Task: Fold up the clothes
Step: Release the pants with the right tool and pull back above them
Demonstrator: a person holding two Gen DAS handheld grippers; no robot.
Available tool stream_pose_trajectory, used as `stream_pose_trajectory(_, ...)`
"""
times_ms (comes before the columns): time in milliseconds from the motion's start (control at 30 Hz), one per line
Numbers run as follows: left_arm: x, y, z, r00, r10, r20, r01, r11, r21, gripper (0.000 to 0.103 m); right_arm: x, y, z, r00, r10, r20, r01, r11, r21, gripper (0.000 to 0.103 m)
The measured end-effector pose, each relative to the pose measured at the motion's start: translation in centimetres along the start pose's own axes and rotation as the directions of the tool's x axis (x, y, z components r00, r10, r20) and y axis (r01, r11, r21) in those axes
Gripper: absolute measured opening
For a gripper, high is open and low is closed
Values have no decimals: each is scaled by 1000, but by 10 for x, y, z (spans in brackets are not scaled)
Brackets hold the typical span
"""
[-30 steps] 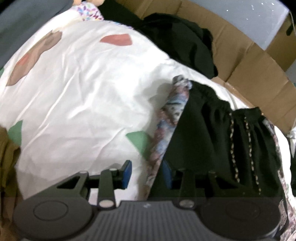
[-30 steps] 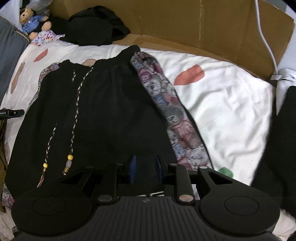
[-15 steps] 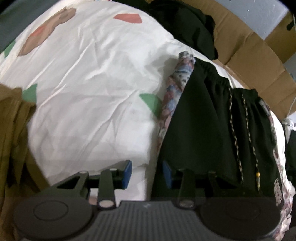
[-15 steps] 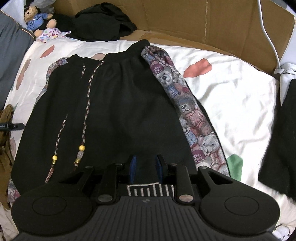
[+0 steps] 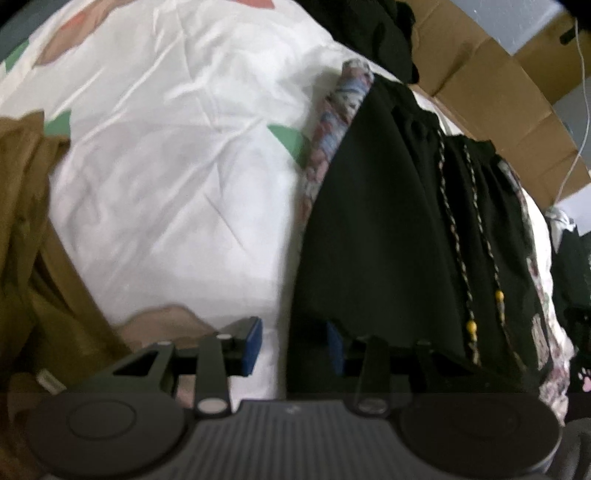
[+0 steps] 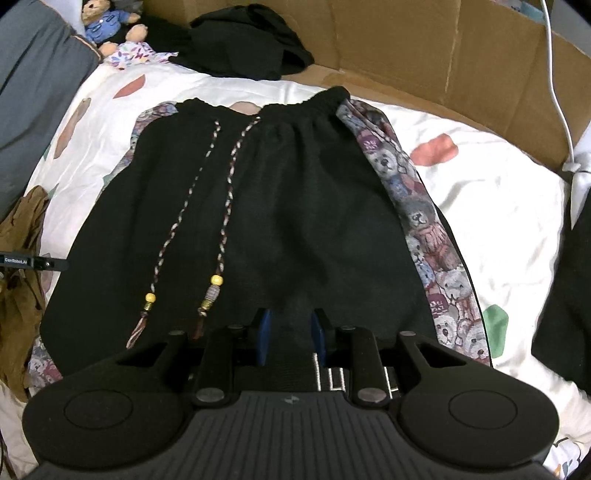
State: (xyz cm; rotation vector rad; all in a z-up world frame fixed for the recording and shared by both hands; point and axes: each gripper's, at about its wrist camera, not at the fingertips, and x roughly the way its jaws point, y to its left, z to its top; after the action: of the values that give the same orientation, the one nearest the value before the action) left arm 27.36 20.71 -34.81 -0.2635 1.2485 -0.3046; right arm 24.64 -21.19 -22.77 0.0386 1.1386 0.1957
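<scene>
Tool left spread at shorts edge | tool right over shorts, grip unclear | label reads "CenRobot.AI"

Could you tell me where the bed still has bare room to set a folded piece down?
The widest bare sheet lies between the brown garment and the black shorts. A second patch lies right of the shorts' bear-print stripe, below the cardboard. The far corner is crowded: black clothes and a teddy bear.
</scene>
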Motion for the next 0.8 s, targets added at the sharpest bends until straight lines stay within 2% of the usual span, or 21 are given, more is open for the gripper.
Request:
stream_pose_trajectory(167,4,0,-9,999,-24,-39,24,1000,8,38,-1,6,-2,1000,5,8,-5,1000,-2,32)
stream_pose_trajectory(200,5,0,-11,999,-27,-41,28,1000,5,34,1,7,-4,1000,10,9,-10,1000,4,32)
stream_pose_trajectory(233,5,0,-12,998,-32,-45,32,999,5,18,2,7,-6,1000,14,9,-14,1000,9,32)
stream_pose_trajectory(267,5,-1,-13,998,-39,-50,39,999,8,7,3,8,-8,1000,18,6,-18,1000,11,32)
stream_pose_trajectory(333,4,-2,-14,997,-52,-57,53,999,14,4,6,11,-15,1000,28,-2,-28,1000,12,32)
stream_pose_trajectory(467,-6,-17,-8,991,-131,-36,132,991,35,2,5,12,-25,999,40,-9,-40,999,3,32)
stream_pose_trajectory(600,-6,-42,-1,984,-177,-36,179,981,70,2,2,2,-30,999,40,1,-40,999,34,32)
stream_pose_trajectory(800,5,-90,1,975,-208,-75,217,967,137,2,-9,-13,-39,999,42,13,-43,997,66,32)
